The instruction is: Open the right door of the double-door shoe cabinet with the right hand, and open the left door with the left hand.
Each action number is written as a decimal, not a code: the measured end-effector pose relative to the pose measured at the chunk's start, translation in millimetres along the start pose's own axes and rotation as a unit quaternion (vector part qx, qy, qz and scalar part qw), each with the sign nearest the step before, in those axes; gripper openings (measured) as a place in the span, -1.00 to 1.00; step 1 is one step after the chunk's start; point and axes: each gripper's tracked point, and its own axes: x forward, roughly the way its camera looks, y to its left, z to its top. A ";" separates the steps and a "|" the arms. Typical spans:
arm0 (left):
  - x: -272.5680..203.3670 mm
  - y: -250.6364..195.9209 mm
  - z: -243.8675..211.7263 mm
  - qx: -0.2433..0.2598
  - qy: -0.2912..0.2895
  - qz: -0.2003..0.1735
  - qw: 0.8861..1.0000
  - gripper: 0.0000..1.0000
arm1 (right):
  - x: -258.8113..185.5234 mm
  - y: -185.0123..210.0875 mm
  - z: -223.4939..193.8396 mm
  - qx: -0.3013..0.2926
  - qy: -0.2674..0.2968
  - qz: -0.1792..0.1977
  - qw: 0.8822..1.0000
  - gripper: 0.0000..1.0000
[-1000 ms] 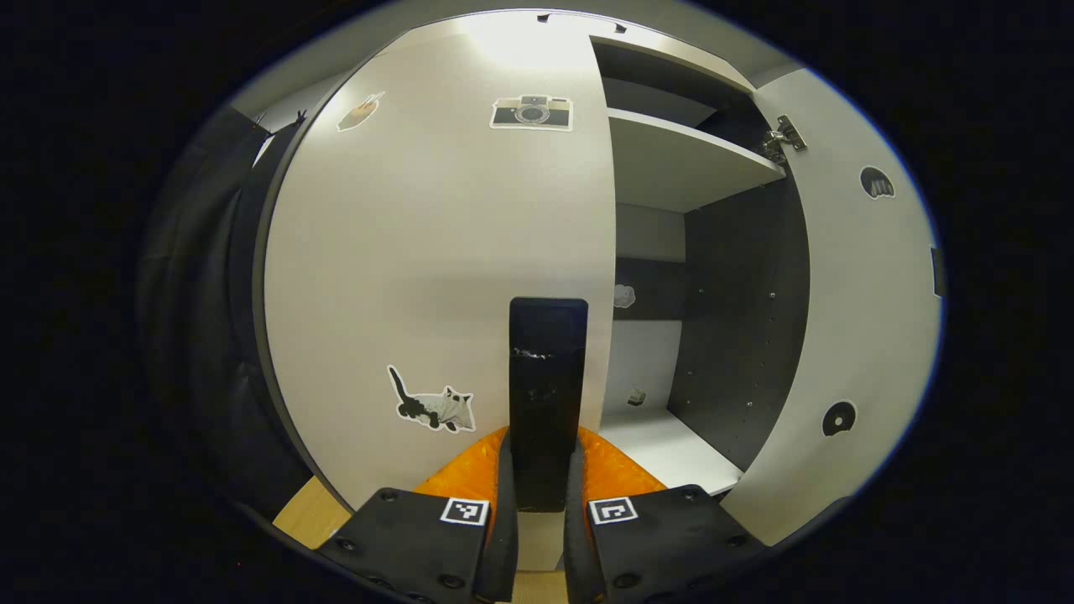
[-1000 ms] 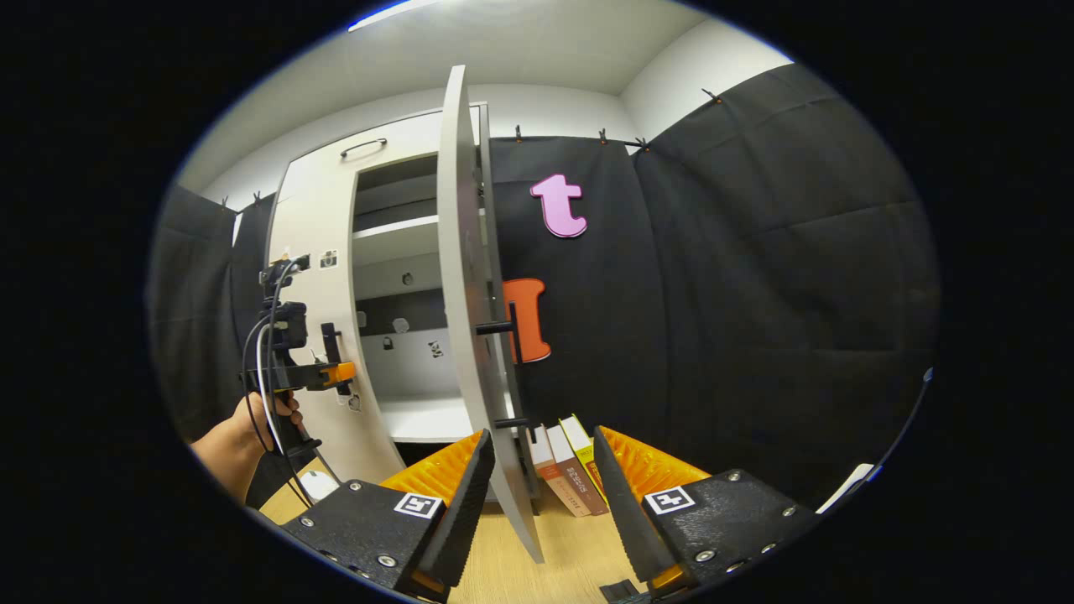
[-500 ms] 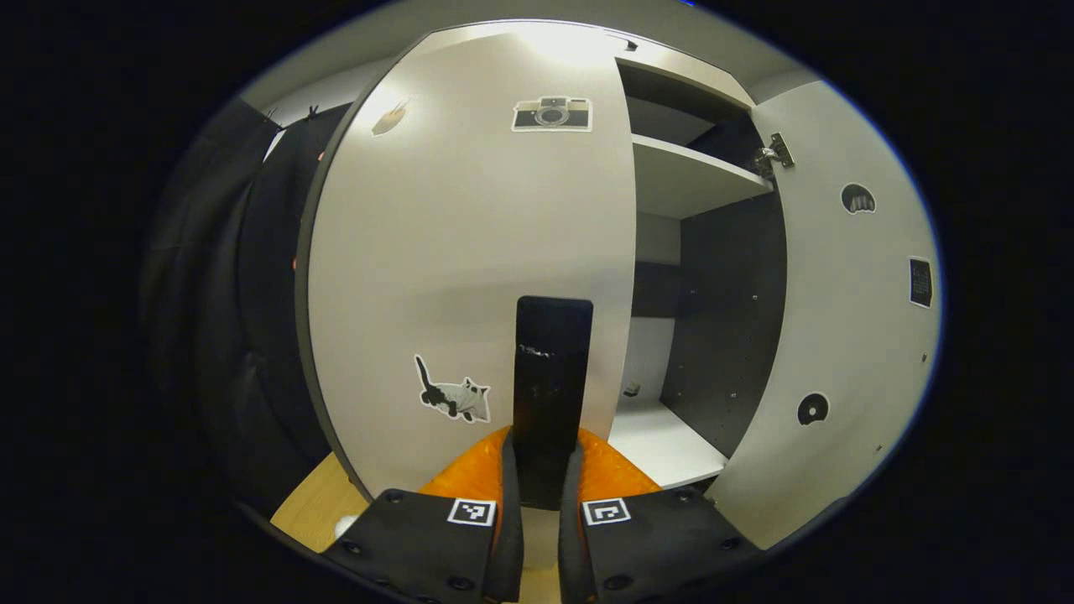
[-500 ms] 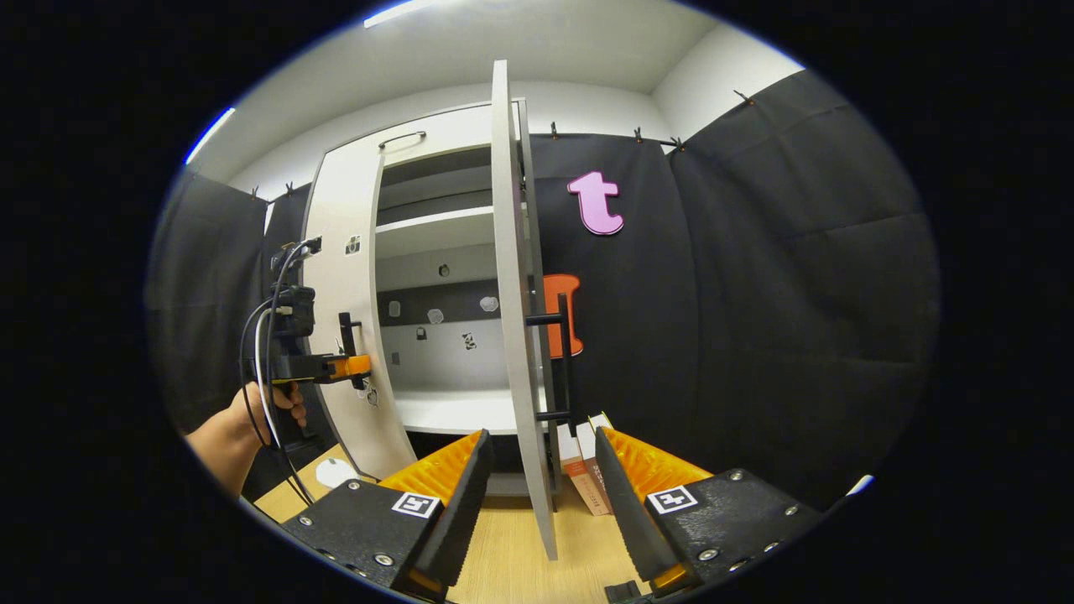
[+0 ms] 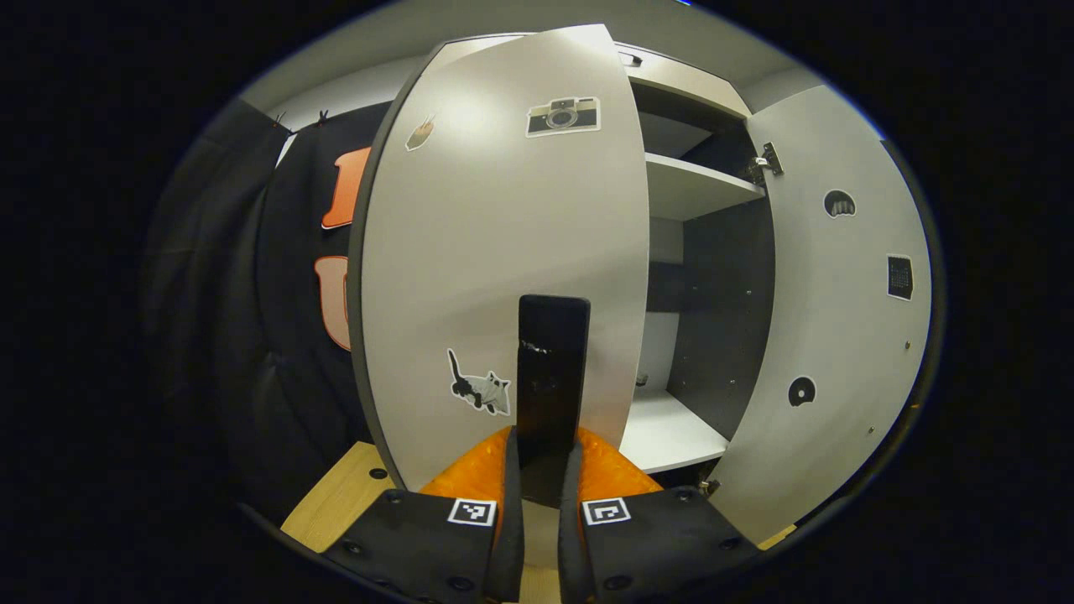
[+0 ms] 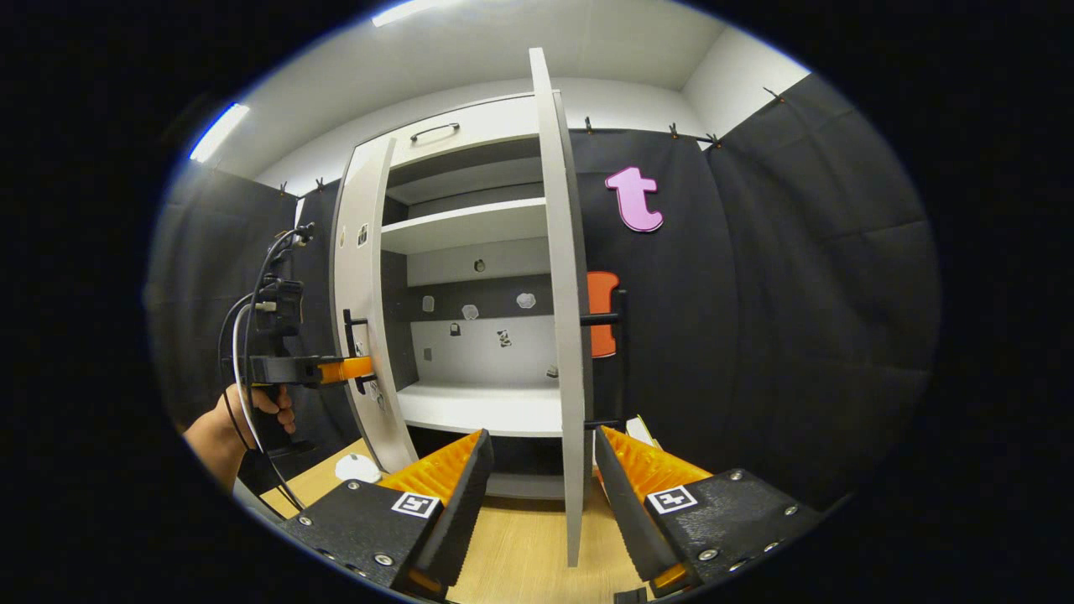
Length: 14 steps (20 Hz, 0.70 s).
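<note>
The white left door [image 5: 503, 252], with camera and cat stickers, stands part open. My left gripper [image 5: 541, 474] is shut on its black vertical handle [image 5: 552, 369]. In the right gripper view that left gripper [image 6: 336, 369], held by a hand [image 6: 252, 411], sits at the left door [image 6: 365, 277]. The right door [image 6: 569, 319] is swung wide and seen edge-on, its black handle [image 6: 617, 352] on the far side. My right gripper [image 6: 537, 495] is open, its orange fingers [image 6: 449, 474] either side of the door's lower edge without pressing on it. The right door's inner face [image 5: 839, 319] is also visible.
Inside the cabinet are white shelves [image 6: 470, 226] and a dark back panel with small stickers. Black cloth walls close in on both sides. The floor [image 6: 520, 545] is light wood, with a small white object [image 6: 357, 467] near the left door's foot.
The left door has swung further outward with my left gripper still on its handle. More of the cabinet's inside shows in the right gripper view. The right gripper stays open by the right door.
</note>
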 end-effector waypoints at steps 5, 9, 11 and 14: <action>-22.3 17.1 -0.5 -0.013 0.002 0.016 1.000 -0.55 | 9.0 14.4 1.4 -0.009 0.000 0.034 0.999 0.51; -35.9 26.6 -0.3 -0.007 0.001 0.033 0.999 -0.54 | 17.0 20.9 -0.8 -0.012 0.003 0.054 0.998 0.51; -41.9 34.1 0.2 -0.009 0.004 0.040 0.999 -0.55 | 19.5 23.1 -1.8 -0.012 0.004 0.058 0.998 0.51; -51.2 46.4 0.6 -0.010 0.001 0.047 0.999 -0.55 | 29.9 26.4 -7.2 -0.011 0.013 0.065 0.998 0.51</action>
